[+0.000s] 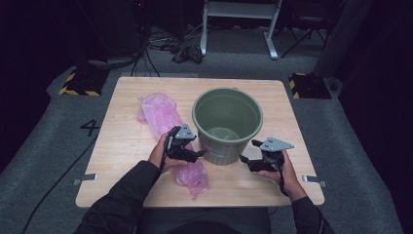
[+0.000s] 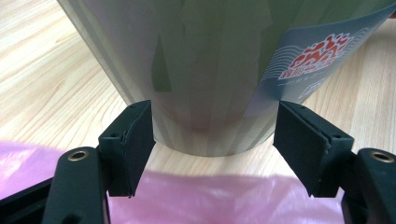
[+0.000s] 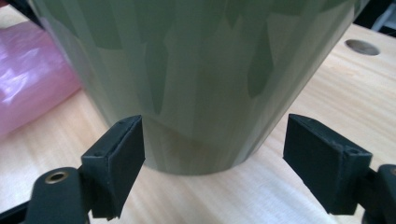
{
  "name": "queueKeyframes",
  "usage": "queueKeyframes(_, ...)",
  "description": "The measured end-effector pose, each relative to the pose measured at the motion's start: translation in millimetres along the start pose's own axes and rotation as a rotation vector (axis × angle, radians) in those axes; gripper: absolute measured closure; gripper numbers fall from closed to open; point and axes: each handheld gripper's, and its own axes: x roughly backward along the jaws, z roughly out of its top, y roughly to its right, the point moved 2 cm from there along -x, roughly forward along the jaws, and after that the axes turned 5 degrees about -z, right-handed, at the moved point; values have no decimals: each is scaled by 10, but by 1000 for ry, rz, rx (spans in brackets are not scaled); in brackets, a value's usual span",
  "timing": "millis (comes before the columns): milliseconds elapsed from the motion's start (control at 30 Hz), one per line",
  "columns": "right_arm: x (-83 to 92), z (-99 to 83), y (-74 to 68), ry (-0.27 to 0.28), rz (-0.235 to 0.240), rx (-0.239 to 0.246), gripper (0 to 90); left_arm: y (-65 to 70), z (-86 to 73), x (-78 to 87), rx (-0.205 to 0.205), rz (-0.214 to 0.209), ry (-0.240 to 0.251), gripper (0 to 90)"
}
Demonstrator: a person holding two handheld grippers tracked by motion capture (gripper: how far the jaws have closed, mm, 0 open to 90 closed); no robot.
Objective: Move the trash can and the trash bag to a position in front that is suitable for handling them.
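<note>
A green plastic bucket [image 1: 227, 124] stands upright at the middle of the wooden table [image 1: 122, 146]. A crumpled pink plastic bag [image 1: 159, 113] lies to its left and runs toward the table's front edge. My left gripper [image 1: 200, 154] hovers over the bag's near end, open, pointing at the bucket's base. Along its jaws, the bucket [image 2: 205, 70] rises just ahead, with a blue-and-white label [image 2: 317, 60], and the bag [image 2: 210, 196] lies below the left gripper [image 2: 212, 147]. My right gripper [image 1: 242, 158] is open at the bucket's right base. The right gripper [image 3: 215, 163] faces the bucket wall [image 3: 201, 70], holding nothing.
Metal brackets [image 1: 85, 179] stick out from both front sides of the table. A round hole [image 3: 362, 46] marks the tabletop beyond the bucket. White frame legs [image 1: 238, 24], cables and yellow-black striped blocks [image 1: 78, 83] sit on the grey floor behind the table.
</note>
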Motion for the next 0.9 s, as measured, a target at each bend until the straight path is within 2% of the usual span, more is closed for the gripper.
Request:
queueKeyframes(100,-40,25,43,-2,-22,-19,199,-43,19,17,4,-2,-1,282)
queueKeyframes(200,-76,36,82,-6,-42,-23,199,-89,-46,209,-6,20,3,269)
queueKeyframes(333,-92,1,161,-10,-67,-44,218,-168,-268,530,3,44,11,269)
queueKeyframes(400,-72,-48,200,-26,-80,-44,214,-206,-421,623,32,21,12,273)
queueKeyframes(467,-40,-127,240,-49,-84,-45,208,-199,-578,668,24,29,-19,274)
queueKeyframes(567,-10,-256,319,-113,-97,-44,205,-147,-759,658,28,9,-54,283)
queueKeyframes(633,-2,-322,370,-146,-98,-44,203,-90,-813,609,24,-12,-72,295)
queueKeyframes(733,-4,-395,422,-180,-124,-25,202,22,-799,479,-2,-43,-90,307)
queueKeyframes(833,12,-428,460,-179,-121,-41,202,122,-764,321,-22,-83,-111,334)
queueKeyframes(900,30,-437,482,-178,-129,-45,202,185,-749,216,-38,-91,-132,335)
